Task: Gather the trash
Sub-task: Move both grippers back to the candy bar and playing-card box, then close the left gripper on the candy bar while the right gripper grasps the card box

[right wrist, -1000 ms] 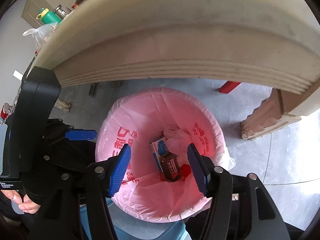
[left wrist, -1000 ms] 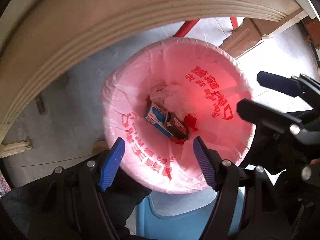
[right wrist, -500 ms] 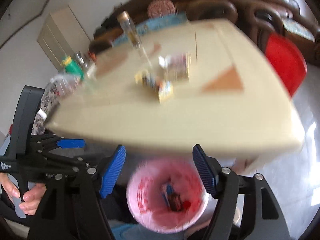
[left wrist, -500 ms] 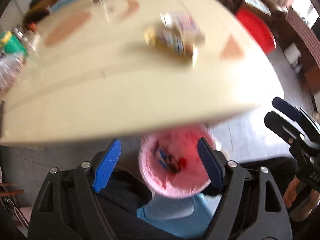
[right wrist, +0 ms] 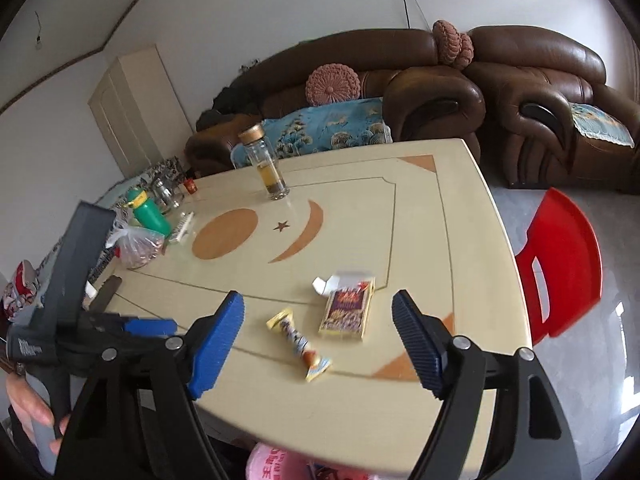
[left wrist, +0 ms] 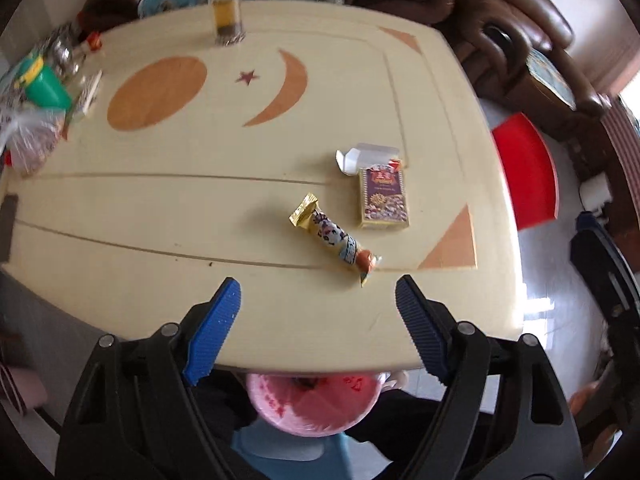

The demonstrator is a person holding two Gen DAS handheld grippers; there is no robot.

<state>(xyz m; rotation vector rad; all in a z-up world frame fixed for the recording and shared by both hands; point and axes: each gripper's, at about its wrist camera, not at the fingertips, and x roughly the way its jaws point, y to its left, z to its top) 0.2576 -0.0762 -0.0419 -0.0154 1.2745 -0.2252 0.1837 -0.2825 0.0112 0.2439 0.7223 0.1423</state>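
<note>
A gold and white snack wrapper (left wrist: 336,238) (right wrist: 300,342) lies on the cream table (left wrist: 160,208) (right wrist: 360,216), near its front right corner. Beside it lies a small purple and gold carton (left wrist: 383,196) (right wrist: 347,312) with its white flap open. Under the table's front edge, the pink-lined trash bin (left wrist: 312,404) (right wrist: 276,462) shows only partly. My left gripper (left wrist: 316,292) hangs above the front edge, open and empty. My right gripper (right wrist: 318,300) hovers over the same edge. Its jaws are opening and nothing is between them. Both stand short of the wrapper.
At the table's far side stands a glass bottle (right wrist: 266,168). A green cup (right wrist: 148,212) and a plastic bag (right wrist: 136,246) crowd the left edge. A red chair (right wrist: 560,264) is on the right, with brown sofas (right wrist: 532,96) behind. A blue stool (left wrist: 288,452) sits under the bin.
Both grippers have risen from just over the bin below the table to above the tabletop. The right jaws have spread wider. The trash on the table has come into view.
</note>
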